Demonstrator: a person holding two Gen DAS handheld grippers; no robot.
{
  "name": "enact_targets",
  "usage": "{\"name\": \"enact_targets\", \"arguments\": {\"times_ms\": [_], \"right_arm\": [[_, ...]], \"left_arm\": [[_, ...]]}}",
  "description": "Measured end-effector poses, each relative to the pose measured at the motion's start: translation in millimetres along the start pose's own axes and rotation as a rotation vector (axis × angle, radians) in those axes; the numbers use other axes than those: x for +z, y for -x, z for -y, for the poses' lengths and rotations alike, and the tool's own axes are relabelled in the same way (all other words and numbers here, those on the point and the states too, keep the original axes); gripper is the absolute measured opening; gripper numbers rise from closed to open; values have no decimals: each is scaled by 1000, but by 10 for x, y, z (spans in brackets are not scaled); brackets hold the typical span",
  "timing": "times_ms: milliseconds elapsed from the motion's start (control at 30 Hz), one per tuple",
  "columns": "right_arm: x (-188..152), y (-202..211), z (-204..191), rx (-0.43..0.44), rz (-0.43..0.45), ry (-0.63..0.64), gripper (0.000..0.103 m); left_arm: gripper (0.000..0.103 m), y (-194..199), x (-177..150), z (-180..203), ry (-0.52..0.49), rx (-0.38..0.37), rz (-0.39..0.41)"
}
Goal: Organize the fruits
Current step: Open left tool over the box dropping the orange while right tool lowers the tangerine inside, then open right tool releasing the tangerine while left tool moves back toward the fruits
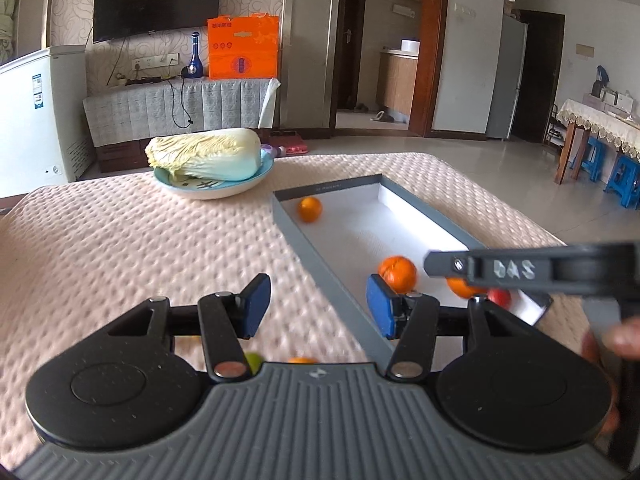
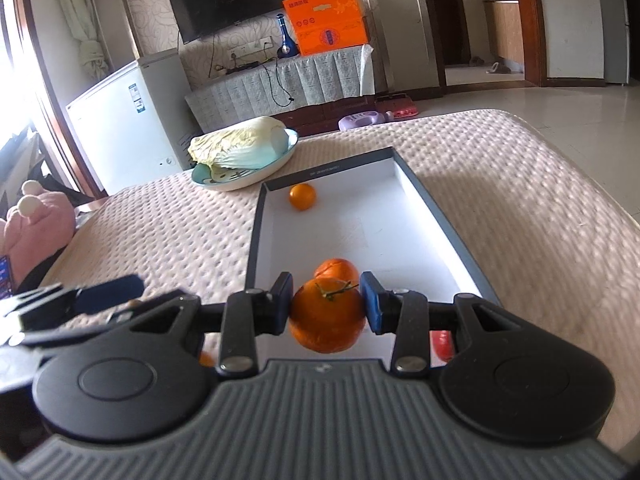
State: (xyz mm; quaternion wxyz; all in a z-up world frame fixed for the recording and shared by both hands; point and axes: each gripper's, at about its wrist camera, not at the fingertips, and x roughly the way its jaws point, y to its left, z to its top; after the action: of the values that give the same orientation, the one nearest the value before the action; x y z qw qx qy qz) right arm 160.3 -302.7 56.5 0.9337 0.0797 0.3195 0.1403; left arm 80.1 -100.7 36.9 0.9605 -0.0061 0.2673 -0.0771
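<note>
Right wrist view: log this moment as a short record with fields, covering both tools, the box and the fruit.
right tool: shut on a stemmed orange, held over the near end of the box
left tool: open, nothing between its pads, over the quilted cover beside the box
box: shallow, grey rim, white inside
fruit in box: small orange near the far end; another orange near the near end
red fruit: at the near corner, partly hidden
plate: holds a cabbage, beyond the box
</note>
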Motion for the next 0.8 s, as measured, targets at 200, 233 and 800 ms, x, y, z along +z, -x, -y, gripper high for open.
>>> {"name": "enact_targets", "arguments": {"times_ms": [200,233,800], "right_arm": [[-7,-80,6,-26,-28,-17,41],[-10,-90,9,-34,-33,-22,41],[66,69,-52,11,101,-47,48]], "left_arm": [[59,222,-154,-83,-9,15,-17],[59,250,-175,-105,-10,21,-20],[59,469,-242,-749,61,121,-17]]}}
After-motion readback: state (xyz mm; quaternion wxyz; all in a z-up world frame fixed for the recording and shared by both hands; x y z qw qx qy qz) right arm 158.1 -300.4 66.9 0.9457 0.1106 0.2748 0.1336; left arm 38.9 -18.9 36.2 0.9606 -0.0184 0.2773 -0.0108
